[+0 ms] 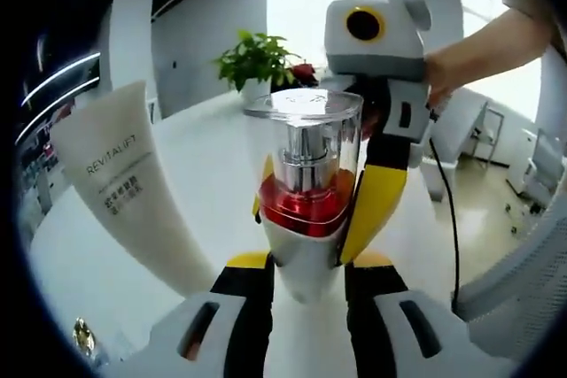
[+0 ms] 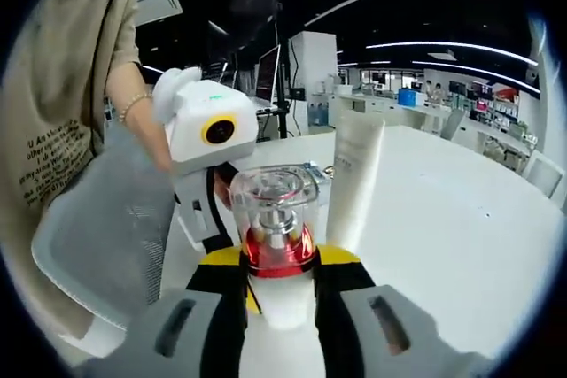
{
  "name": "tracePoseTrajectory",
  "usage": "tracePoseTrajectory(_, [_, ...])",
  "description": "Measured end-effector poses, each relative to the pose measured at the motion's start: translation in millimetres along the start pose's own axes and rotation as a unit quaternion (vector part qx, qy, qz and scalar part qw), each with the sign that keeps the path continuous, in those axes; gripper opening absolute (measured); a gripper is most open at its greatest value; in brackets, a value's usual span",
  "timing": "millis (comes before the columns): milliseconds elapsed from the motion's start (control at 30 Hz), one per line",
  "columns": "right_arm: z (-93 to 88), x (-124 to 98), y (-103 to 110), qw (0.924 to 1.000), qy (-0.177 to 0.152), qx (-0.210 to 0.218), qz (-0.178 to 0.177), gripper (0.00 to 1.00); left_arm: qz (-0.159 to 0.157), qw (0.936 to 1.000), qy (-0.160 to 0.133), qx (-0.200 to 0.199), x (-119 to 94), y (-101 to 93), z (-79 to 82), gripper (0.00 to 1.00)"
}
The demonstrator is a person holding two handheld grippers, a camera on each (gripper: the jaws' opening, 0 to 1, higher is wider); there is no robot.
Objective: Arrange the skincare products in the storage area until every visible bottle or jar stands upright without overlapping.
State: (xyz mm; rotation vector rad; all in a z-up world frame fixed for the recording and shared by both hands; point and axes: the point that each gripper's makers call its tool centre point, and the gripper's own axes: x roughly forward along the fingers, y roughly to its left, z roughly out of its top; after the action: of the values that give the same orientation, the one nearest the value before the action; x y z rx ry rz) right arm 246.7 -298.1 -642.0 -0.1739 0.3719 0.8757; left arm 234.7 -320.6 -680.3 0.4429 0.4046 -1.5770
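Note:
A pump bottle [image 1: 306, 174] with a white body, a red collar and a clear cap is held up above the white table [image 1: 204, 130]. My left gripper [image 1: 306, 263] is shut on its white body. My right gripper's yellow fingers [image 1: 376, 205] flank the same bottle from the far side. In the right gripper view, my right gripper [image 2: 279, 267] is shut on the bottle [image 2: 276, 219] just under the red collar, and the left gripper's fingers [image 2: 197, 219] reach in from the left. A white tube [image 2: 354, 174] stands on the table behind the bottle; the tube [image 1: 124, 183] reads REVITALIFT.
A potted plant [image 1: 257, 59] sits at the table's far side. A grey mesh chair [image 2: 115, 227] and the person [image 2: 62, 130] stand at the table's left edge. A small gold item [image 1: 84, 338] lies low on the left. The table [image 2: 461, 219] stretches away to the right.

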Motion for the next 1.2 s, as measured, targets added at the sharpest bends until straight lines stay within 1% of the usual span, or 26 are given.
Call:
tracePoseTrajectory(100, [0.1,0,-6,0.9998,-0.001,-0.009,0.015,0.27,0.017,0.9998,-0.002,-0.006,1,6.6,1.7,0.28])
tracePoseTrajectory(167, [0.5,1,-10,0.9996,0.001,-0.015,0.024,0.27,0.024,0.9995,-0.006,-0.018,-1,10.3,2.6,0.29])
tracePoseTrajectory(233, [0.6,2,-16,0.9993,0.002,-0.021,0.029,0.27,0.027,0.9992,-0.008,-0.029,-3,13.6,1.2,0.31])
tracePoseTrajectory(300, [0.5,3,-20,0.9993,-0.001,-0.021,0.031,0.27,0.028,0.9990,-0.004,-0.035,-6,15.7,-2.9,0.32])
tracePoseTrajectory(400, [1.3,5,-27,0.9995,-0.011,-0.019,0.024,0.27,0.024,0.9986,0.004,-0.048,-12,14.4,-11.2,0.28])
tracePoseTrajectory(600, [3.3,11,-44,0.9995,-0.024,-0.016,0.013,0.27,0.005,0.9966,0.014,-0.081,-28,4.2,-25.1,0.33])
tracePoseTrajectory(733, [5.0,14,-53,0.9993,-0.031,-0.014,0.012,0.27,-0.001,0.9955,0.019,-0.093,-37,1.4,-30.9,0.33])
tracePoseTrajectory(967, [7.2,17,-64,0.9991,-0.036,-0.015,0.015,0.27,0.011,0.9937,0.024,-0.109,-48,4.6,-37.9,0.33])
tracePoseTrajectory(1200, [8.1,17,-68,0.9991,-0.037,-0.010,0.020,0.28,0.019,0.9924,0.027,-0.119,-54,5.0,-42.1,0.33])
